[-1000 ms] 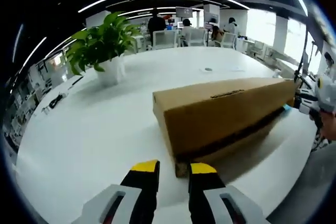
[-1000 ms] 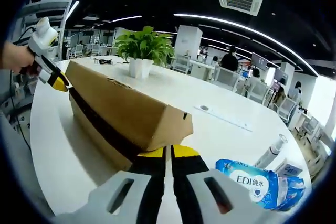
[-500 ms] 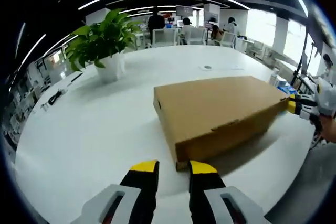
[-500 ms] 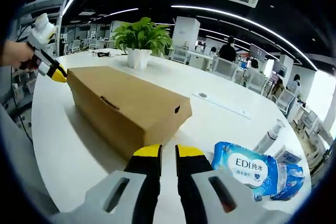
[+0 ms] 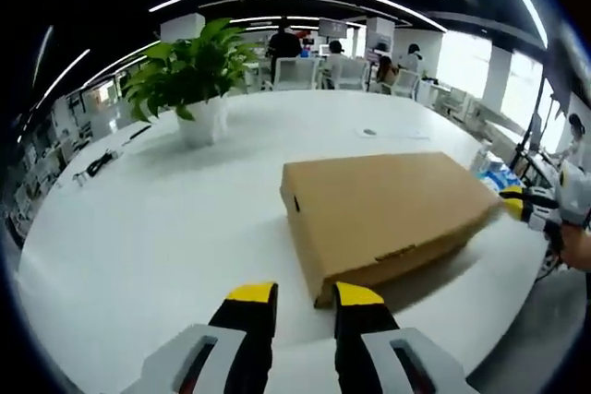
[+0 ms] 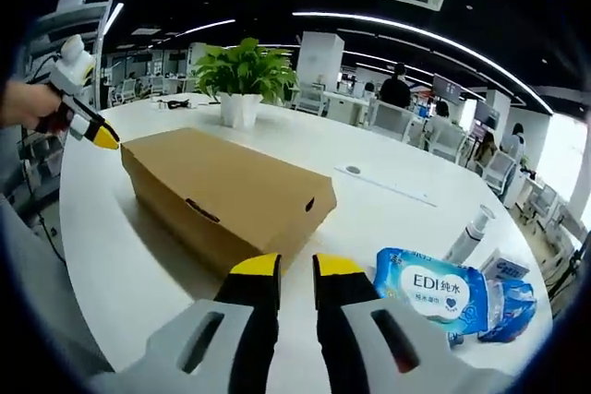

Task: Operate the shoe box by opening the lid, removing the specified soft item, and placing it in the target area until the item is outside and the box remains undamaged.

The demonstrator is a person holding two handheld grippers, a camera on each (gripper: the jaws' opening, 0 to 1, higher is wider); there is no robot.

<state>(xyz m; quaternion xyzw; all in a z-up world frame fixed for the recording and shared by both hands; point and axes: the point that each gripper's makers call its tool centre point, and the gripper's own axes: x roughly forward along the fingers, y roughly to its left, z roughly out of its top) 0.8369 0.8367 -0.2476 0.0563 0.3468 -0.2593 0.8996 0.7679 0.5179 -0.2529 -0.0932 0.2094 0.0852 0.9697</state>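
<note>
Shoe box [image 5: 383, 209] closed on the white table [image 5: 157, 228]; lid not yet opened, nothing removed.
Left gripper [image 5: 303, 294] and right gripper [image 6: 297, 267] are held at opposite box ends, jaws slightly apart, empty. A wet-wipes pack [image 6: 434, 288] and pump bottle [image 6: 466, 235] are recorded in the right gripper view; a potted plant [image 5: 189, 80] is noted beyond.

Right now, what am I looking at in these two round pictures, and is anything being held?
A person holds a two-jaw tool in each hand, and a small camera rides on each. One picture looks along the left gripper, the other along the right gripper. Both have yellow tips a little apart and hold nothing. On the white table lies a closed cardboard box with one tool at each end. Beyond it stands a potted plant. Near the right tool lie a blue pack of wipes and a small bottle. People sit at desks far behind.
</note>
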